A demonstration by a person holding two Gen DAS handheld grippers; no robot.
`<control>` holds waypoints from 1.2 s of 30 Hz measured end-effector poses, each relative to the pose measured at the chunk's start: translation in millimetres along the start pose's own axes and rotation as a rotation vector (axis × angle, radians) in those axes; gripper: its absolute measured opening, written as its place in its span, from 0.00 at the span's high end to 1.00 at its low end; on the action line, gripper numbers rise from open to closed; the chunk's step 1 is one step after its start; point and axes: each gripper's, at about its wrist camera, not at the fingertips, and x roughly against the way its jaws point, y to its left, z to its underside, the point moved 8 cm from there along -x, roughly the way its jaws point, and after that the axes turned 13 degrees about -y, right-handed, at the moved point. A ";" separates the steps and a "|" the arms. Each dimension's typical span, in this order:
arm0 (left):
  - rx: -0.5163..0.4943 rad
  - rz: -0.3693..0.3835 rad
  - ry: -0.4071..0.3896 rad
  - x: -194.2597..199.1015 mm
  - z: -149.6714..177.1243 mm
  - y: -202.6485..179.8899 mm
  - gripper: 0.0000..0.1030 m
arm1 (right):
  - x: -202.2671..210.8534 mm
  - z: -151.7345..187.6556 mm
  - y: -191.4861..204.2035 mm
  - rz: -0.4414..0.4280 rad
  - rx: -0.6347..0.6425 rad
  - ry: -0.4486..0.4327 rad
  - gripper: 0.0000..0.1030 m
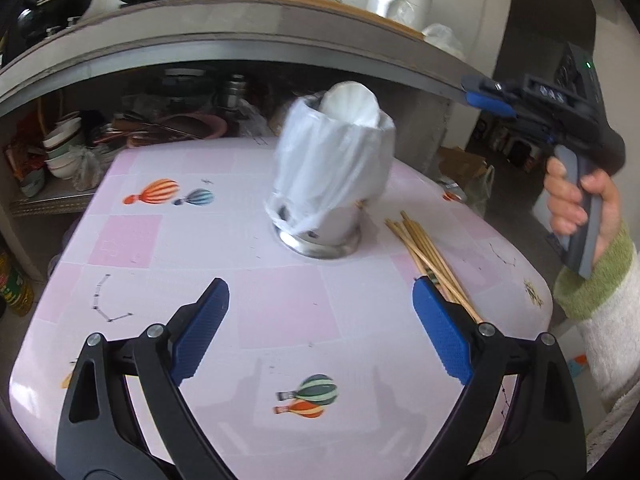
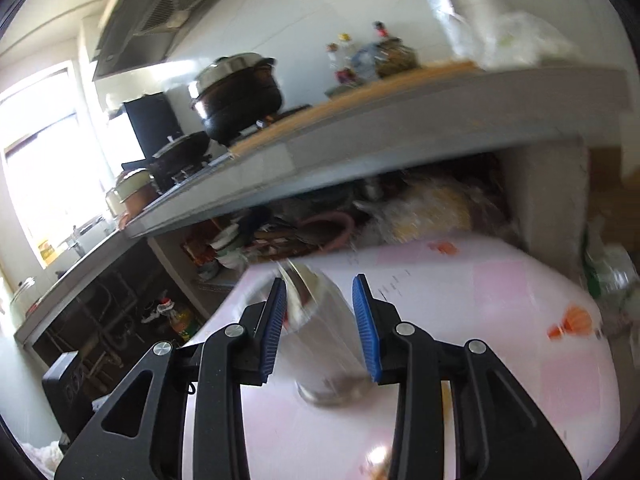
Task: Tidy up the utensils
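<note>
Chopsticks [image 1: 430, 258]: loose bundle lying flat on the table [image 1: 280, 300], just right of the holder [image 1: 332, 184], fanned slightly, near ends toward the camera. None in the holder as far as can be seen.

Holder: steel cup, upright, mid-table, flared base. In the left view a thin white bag [image 1: 320, 168] drapes its upper part and something white bulges from the mouth; cannot tell what. Blurred in both views.

Step in hand, by my reading: pre-grasp. Nothing picked up yet; the sorting itself appears not begun. The bag over the mouth looks like an obstacle to dropping chopsticks in, so the next move likely calls for either clearing the bag or gathering the bundle into one pinch. Thin round sticks will roll and splay; a grip near mid-length, jaws square across the bundle, seems safest.

Left gripper [image 1: 320, 320]: jaws spread wide, empty, low over the near table; right pad's tip overlaps the chopstick ends in view, contact not clear.

Right gripper [image 2: 320, 328]: held high at the right, hand [image 1: 576, 208] wrapped on the grip, aimed down toward the holder. Jaws at a middling gap, empty; holder seen between them but beyond, not clamped.
</note>
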 end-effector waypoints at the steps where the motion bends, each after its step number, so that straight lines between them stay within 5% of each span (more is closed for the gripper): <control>1: -0.009 0.017 0.012 -5.4 2.4 -7.0 0.13 | 7.4 11.1 -9.5 0.021 -0.015 0.017 0.67; 4: -0.048 0.067 0.043 -22.9 10.0 -29.9 0.13 | 31.5 62.4 -44.7 0.144 -0.066 0.110 0.68; 11: -0.132 0.092 0.119 -57.2 32.3 -65.9 0.13 | 33.5 143.6 -54.3 0.160 -0.069 0.279 0.85; 26: -0.094 0.043 0.166 -65.6 43.6 -41.5 0.13 | -37.4 176.2 -57.9 0.162 0.080 0.500 0.87; 33: -0.082 0.123 0.177 -91.2 38.8 -58.0 0.14 | -37.5 181.8 -60.7 0.177 0.074 0.519 0.93; 36: -0.070 0.179 0.206 -105.6 40.4 -72.4 0.28 | -33.1 180.5 -64.8 0.191 0.033 0.509 0.93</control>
